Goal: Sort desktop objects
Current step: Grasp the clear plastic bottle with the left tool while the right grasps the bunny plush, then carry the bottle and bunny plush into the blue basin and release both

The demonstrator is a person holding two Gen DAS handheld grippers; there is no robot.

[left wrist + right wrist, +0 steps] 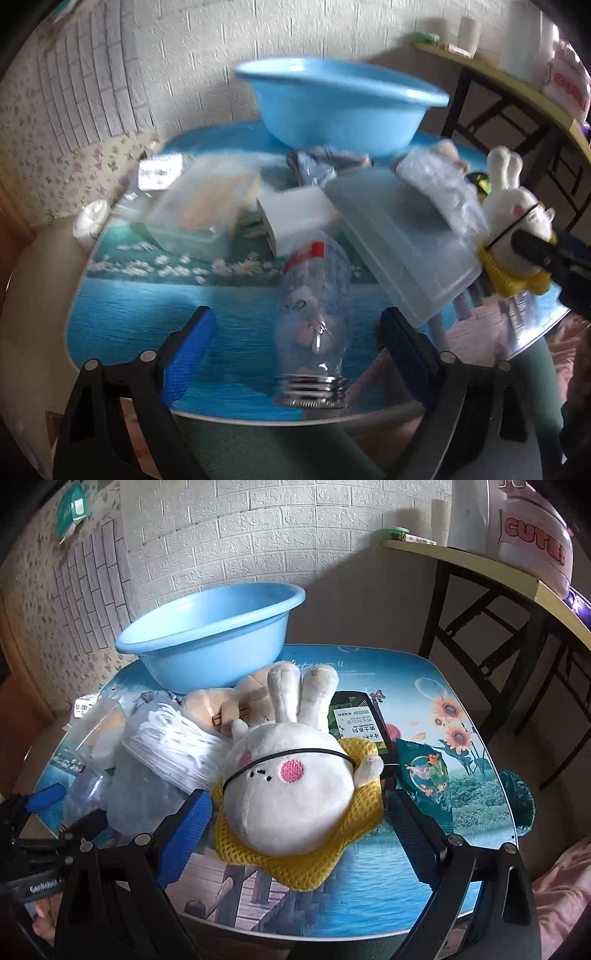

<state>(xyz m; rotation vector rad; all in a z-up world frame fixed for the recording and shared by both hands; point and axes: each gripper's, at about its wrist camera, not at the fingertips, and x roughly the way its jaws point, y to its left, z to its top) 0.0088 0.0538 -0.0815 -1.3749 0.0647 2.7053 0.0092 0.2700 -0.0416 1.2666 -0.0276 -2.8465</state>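
Left wrist view: we see our left claw [299,354] spread wide at the bottom of the frame, its 2 blue pads [188,354] on either side of 1 clear plastic bottle [317,317] without touching it. The bottle lies on the bench [129,302], neck toward the camera and red label farther up. Above it in the middle of the frame we count 1 white box [295,218], 1 clear lidded container [203,218] to the left and 1 frosted flat lid [399,236] to the right. 1 blue basin [340,107] sits at the upper centre, tilted in this blurred frame. 1 white cup [90,221] stands at the left edge of the bench.

Right wrist view: our right claw [299,834] is also released, its 2 pads [413,834] flanking 1 white rabbit plush [288,786] in yellow mesh; whether the left pad touches the mesh we cannot tell. The rabbit lies at the centre of the frame, 2 ears pointing up toward the basin [207,638]. Beside it we count 1 bag of white masks [173,749] to the left, 1 dark green box [354,727] upper right, and 1 green snack packet [424,768] to the right.
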